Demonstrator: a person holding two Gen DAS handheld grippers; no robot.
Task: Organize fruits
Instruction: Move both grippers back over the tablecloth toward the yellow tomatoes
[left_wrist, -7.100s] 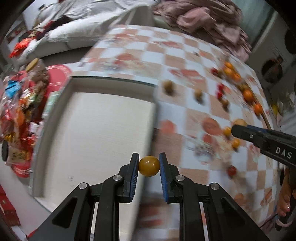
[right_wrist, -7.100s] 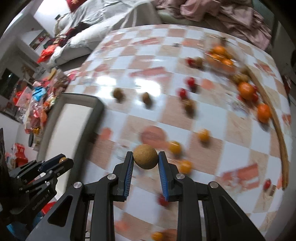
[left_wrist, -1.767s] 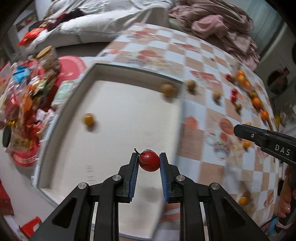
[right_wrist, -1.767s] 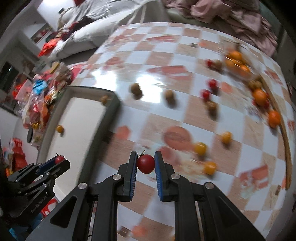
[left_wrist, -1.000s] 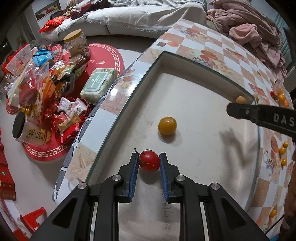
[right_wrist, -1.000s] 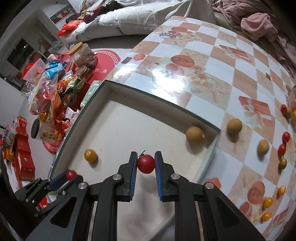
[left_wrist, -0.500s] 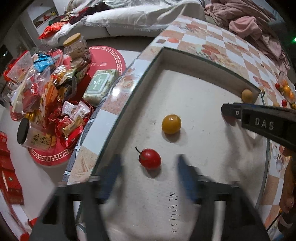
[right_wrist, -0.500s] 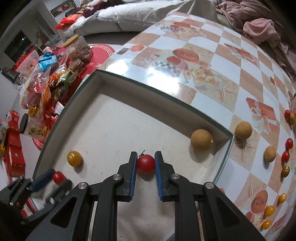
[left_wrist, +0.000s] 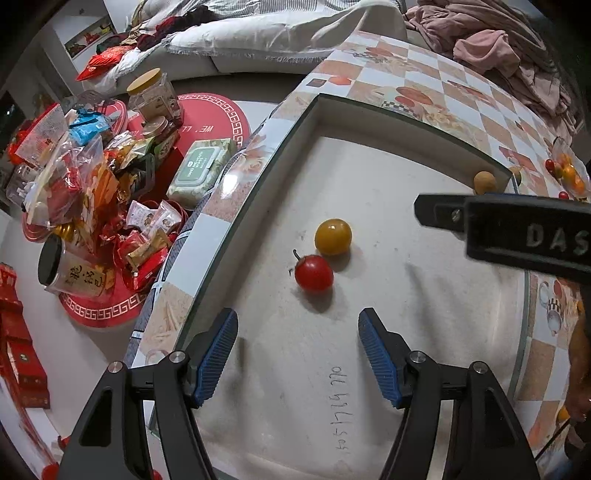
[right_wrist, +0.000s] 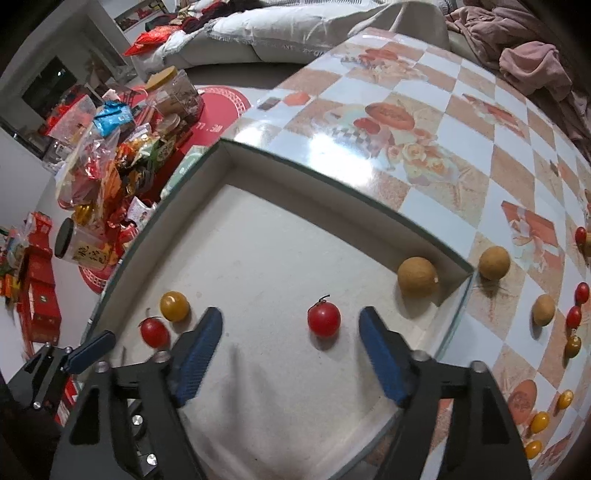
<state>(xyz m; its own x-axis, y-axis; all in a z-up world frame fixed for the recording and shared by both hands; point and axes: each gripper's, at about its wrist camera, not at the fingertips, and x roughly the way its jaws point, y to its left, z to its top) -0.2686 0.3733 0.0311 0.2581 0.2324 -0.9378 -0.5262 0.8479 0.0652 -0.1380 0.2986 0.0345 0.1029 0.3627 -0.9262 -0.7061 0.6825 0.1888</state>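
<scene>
the right gripper (right_wrist: 290, 332) was opening, a red tomato (right_wrist: 324, 320) lying loose between its pads; the left gripper (left_wrist: 297, 334) stood spread behind another tomato (left_wrist: 314, 273).

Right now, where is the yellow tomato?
In the right wrist view the yellow tomato lies in the white tray near its left edge, right beside a red tomato.

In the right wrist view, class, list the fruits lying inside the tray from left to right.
Red tomato → yellow tomato → red tomato → brown fruit, all in the tray.
</scene>
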